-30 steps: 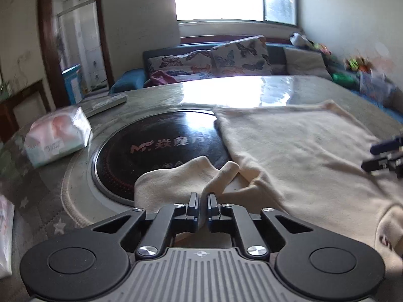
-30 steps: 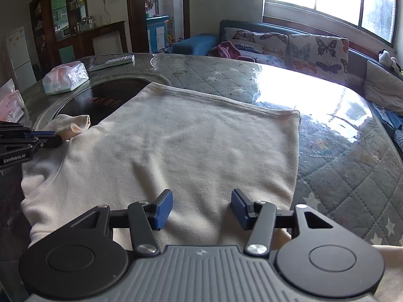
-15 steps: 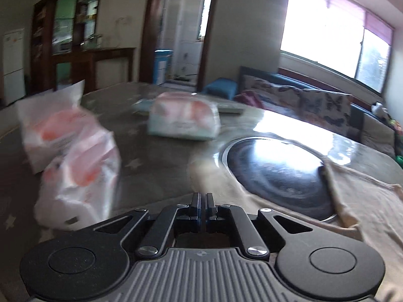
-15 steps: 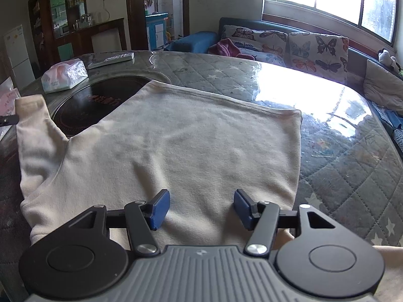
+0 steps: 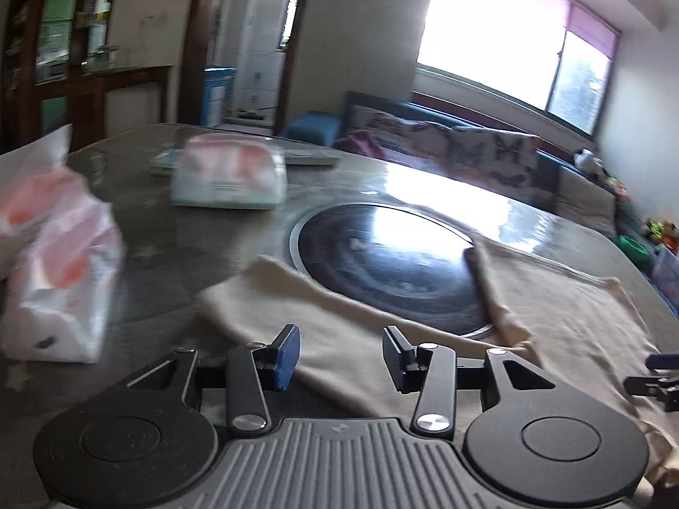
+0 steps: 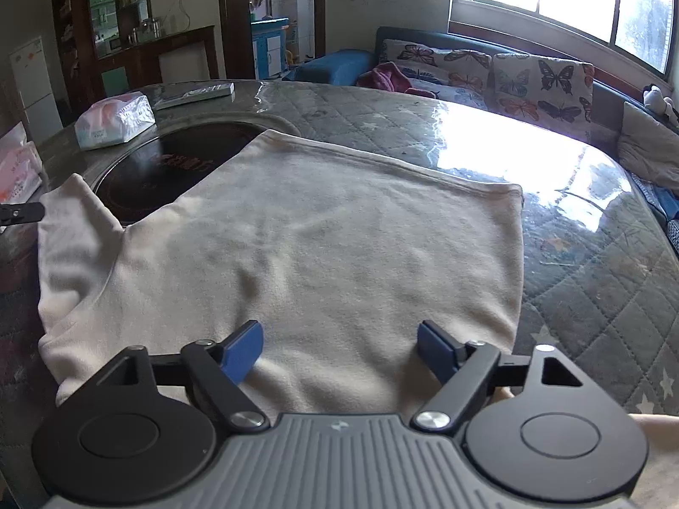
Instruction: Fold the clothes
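Left wrist view, left to right: two tissue packs (image 5: 59, 271) at left edge, a third (image 5: 229, 178) upper left, one black round cooktop (image 5: 390, 267) at centre, one cream sweatshirt (image 5: 560, 309) spread across lower right of the table (image 5: 169, 237), its sleeve (image 5: 271, 297) stretched out toward lower centre. Left gripper (image 5: 340, 354) apart, just been opening, nothing pinched, sleeve lying flat beyond the pads. Right wrist view: right gripper (image 6: 339, 348) wide apart, likewise opening, hovering over the shirt body, empty. Likely step: laying out finished, sleeve released. Next calls for gripping the sleeve or a side edge and folding inward.
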Available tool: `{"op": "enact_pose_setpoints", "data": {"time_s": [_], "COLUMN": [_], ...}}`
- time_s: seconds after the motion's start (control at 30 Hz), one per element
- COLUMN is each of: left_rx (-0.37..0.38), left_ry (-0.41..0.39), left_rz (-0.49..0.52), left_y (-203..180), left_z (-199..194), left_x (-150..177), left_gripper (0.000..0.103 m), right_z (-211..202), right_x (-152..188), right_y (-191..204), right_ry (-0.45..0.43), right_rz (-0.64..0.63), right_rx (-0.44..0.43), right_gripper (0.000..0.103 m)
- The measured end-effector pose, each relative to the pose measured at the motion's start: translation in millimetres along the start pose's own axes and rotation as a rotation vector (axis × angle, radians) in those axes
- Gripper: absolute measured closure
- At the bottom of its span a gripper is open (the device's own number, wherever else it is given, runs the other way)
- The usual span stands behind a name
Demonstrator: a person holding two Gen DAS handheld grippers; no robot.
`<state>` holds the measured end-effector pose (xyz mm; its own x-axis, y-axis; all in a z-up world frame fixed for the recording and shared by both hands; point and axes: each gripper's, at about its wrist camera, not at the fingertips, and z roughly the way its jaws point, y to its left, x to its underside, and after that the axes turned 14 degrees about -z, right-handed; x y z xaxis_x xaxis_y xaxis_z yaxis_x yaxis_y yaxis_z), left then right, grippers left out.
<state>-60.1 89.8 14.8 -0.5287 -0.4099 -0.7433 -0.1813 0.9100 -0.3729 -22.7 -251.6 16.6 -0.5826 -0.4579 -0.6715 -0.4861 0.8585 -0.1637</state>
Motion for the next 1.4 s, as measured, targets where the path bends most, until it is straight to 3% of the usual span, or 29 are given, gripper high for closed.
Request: {"op": "enact_pose_setpoints", "data": {"time_s": [0.13,0.27,0.53,0.83,0.97,1.07,1.3,1.4], "left_rx": [0.029,-0.020,-0.145,-0.201,-0.162,-0.076,0.107,0.145], "left_ry": [0.020,0.029,-0.016,-0.019,-0.007,-0.005,0.041,0.057], "left_rz": [0.077,0.121,0.133,0.150,0.134,0.146,0.246,0.280], "left_y": [-23.2,-25.2,-5.8,2.7,-7.9,-27.6,-89.1,-106.5], "left_z": [17.2,34.2,43.4,44.3,33.0,17.6,-2.7,0.0], "left_x": [8.0,10.7,-4.4,-11.7,-10.5,-4.3,27.2,39.7], "left_gripper": [0.056,0.057,0.057,0.050,0.048,0.043,0.011,0.007], "right_z": [1.5,4.0,4.1,-4.2,-15.0,-20.4,-25.6,-26.1], "right_x": [-0.6,0.1,2.5,3.1,2.1,1.3,4.3,9.0], "right_y": [1.5,4.6,5.6,9.3,21.3,32.0,51.1,55.8], "right_ry": [0.003,0.007,-0.007,-0.029,-0.049,-0.062,-0.062,-0.057], "right_rz": [0.000,-0.009,-0.020,-0.031,-0.082,-0.130,-0.203,-0.215], "right_rx": [-0.006,-0.017,-0.015,-0.017,-0.035,-0.033,-0.036,-0.037], "right_gripper": [0.009,0.000,0.000,0.000,0.000,0.000,0.000,0.000]}}
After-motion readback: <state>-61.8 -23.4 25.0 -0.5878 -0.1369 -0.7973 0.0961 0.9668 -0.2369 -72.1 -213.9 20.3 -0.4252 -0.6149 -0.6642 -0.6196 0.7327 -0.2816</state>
